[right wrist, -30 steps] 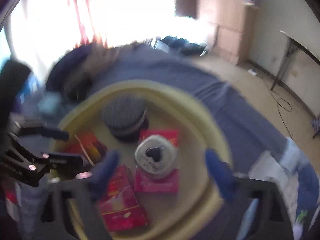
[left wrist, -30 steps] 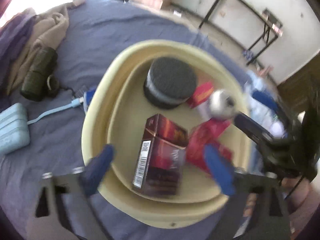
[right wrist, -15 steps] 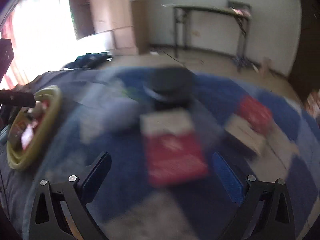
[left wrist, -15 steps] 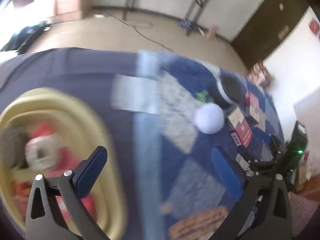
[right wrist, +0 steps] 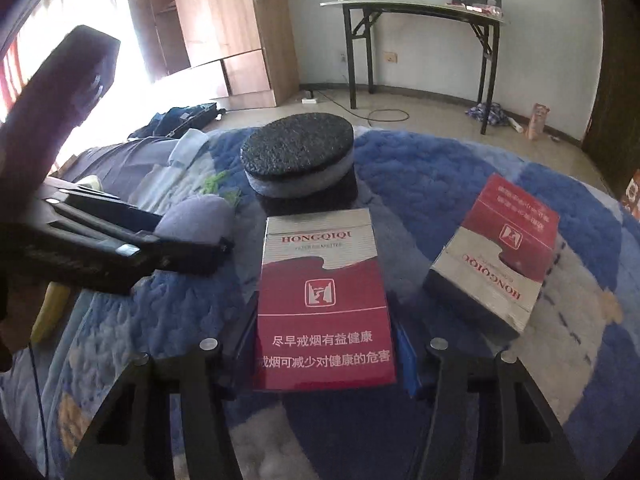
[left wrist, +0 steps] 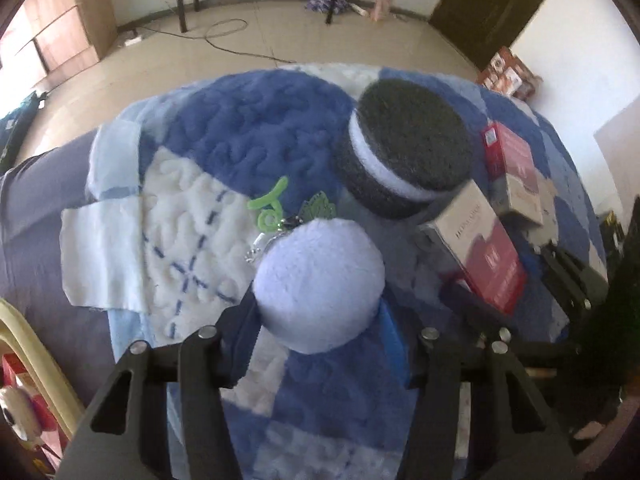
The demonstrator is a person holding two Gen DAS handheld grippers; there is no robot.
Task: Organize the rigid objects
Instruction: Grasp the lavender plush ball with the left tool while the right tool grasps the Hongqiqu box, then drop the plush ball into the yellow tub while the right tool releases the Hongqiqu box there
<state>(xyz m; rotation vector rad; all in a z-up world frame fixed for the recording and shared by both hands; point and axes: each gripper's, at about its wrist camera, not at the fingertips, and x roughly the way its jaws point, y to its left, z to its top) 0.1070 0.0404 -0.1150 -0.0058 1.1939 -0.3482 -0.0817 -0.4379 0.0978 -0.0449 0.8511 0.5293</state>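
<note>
Just closing on both sides: right gripper (right wrist: 320,360) pinching red cigarette pack (right wrist: 322,300), left gripper (left wrist: 316,344) squeezing pale plush ball (left wrist: 318,284), likely for lifting off blue blanket (left wrist: 248,128). Behind, round black sponge (right wrist: 298,152); basin (left wrist: 24,344) aside.

Left gripper (left wrist: 316,320) and right gripper (right wrist: 326,344) angled downward, jaws just closing, each gripping something

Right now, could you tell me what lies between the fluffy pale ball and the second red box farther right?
The red cigarette box clamped in the right gripper lies between the pale ball and the second red box, seen in the right wrist view.
</note>
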